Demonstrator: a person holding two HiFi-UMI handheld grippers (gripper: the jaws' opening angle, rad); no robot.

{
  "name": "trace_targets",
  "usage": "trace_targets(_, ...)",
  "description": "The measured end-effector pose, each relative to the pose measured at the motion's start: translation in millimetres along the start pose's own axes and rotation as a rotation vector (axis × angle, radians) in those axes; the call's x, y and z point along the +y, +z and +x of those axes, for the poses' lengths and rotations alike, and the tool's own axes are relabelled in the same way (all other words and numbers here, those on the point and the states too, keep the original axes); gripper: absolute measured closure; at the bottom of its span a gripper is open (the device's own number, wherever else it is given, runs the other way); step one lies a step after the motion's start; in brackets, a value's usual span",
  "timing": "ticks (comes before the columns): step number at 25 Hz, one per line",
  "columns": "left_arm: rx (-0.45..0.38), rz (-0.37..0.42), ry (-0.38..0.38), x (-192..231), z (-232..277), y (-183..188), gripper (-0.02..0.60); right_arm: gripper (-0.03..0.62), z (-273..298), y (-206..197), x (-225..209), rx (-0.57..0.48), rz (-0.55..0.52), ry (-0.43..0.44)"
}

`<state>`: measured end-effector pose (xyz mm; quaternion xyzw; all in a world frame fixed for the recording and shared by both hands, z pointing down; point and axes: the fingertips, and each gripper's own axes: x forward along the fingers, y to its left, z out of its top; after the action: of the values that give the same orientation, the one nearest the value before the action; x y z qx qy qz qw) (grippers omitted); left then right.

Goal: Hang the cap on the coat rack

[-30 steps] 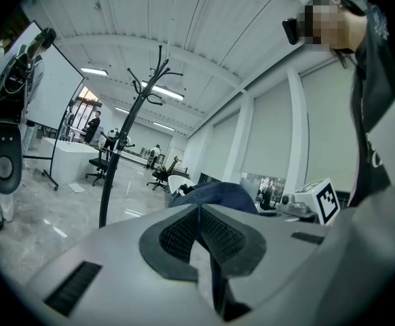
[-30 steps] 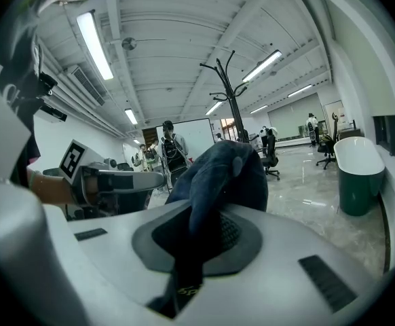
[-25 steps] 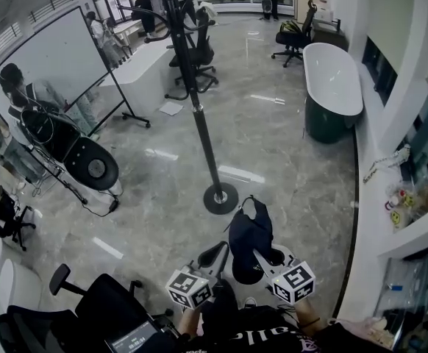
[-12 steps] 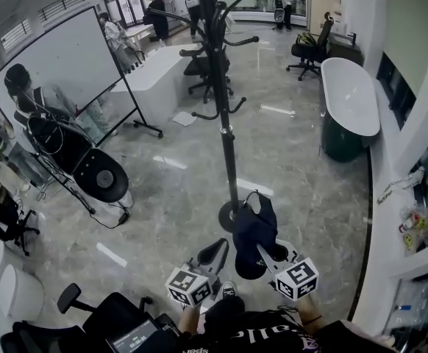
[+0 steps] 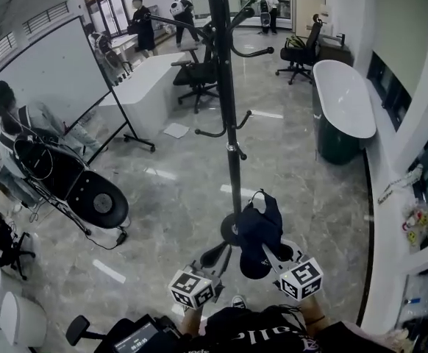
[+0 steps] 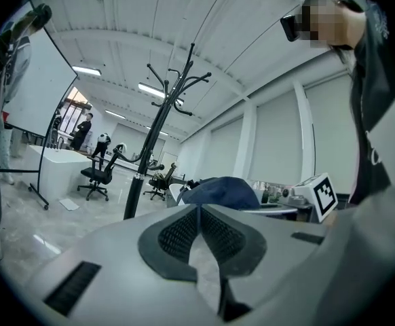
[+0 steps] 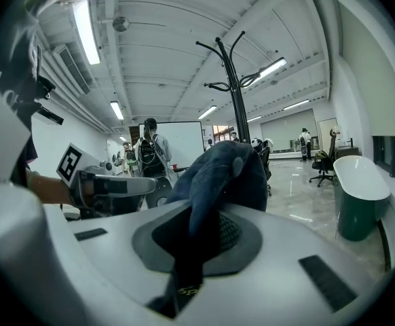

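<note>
Glossy grey marble floor (image 5: pixel 162 197) fills the frame, with a whiteboard (image 5: pixel 52 72) upper left and a bathtub (image 5: pixel 344 98) upper right. Lower centre, the right gripper (image 5: pixel 265 251) pinches the dark cap (image 5: pixel 258 225) just before the coat rack (image 5: pixel 229 116). The left gripper (image 5: pixel 216 254) has its jaws closed together and empty.

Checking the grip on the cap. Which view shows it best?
The right gripper view: close up, the right gripper is shut on the cap. The head view shows it from above, near the coat rack; the left gripper view shows only its top.
</note>
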<state>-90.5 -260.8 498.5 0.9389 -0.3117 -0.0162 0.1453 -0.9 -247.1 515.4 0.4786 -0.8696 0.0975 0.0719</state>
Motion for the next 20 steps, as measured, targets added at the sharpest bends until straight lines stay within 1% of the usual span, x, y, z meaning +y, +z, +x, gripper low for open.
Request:
trace_targets(4,0.018,-0.027,-0.029,16,7,-6,0.577,0.556,9,14,-13,-0.015,-0.009,-0.042)
trace_targets(9,0.016,-0.046,-0.06,21,22,-7,0.577,0.556,9,52,-43,-0.067,-0.066,-0.082)
trace_targets(14,0.013,-0.067,-0.054,27,30,-7,0.578,0.556,11,113,-76,-0.143,-0.191,-0.089)
trace_targets(20,-0.006,-0.069,-0.008,54,41,9,0.577,0.556,31,191,-106,-0.254,-0.309,-0.078)
